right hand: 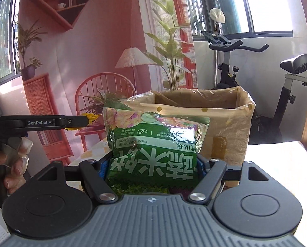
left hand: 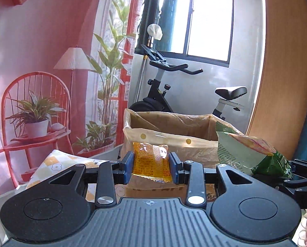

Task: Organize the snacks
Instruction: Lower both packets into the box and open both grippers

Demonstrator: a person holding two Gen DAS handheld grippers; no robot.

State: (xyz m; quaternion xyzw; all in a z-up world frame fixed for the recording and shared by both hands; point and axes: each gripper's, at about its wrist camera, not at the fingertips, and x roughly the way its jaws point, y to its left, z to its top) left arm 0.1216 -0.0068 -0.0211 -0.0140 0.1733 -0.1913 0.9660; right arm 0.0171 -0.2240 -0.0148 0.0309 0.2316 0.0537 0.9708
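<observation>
The left claw (left hand: 151,167) is clenched on a small orange snack packet (left hand: 150,161), its blue pads pressing the packet's two sides, the packet's long axis running up and away from the claw. The right claw (right hand: 153,168) grips a larger green chip bag (right hand: 153,144), which stands upside down between the fingers. Straight ahead of both claws, and a little below them, sits the open cardboard box (left hand: 169,142) lined with a dotted plastic bag, on the table (right hand: 277,150). The left claw seems slightly nearer the box's front wall. By my judgement, the coming move is forward and over the rim. The chip bag reads "FRESH CUCUMBER FLAVOR" beside large Chinese characters; the left claw's arm reads "GenRobot.AI".
</observation>
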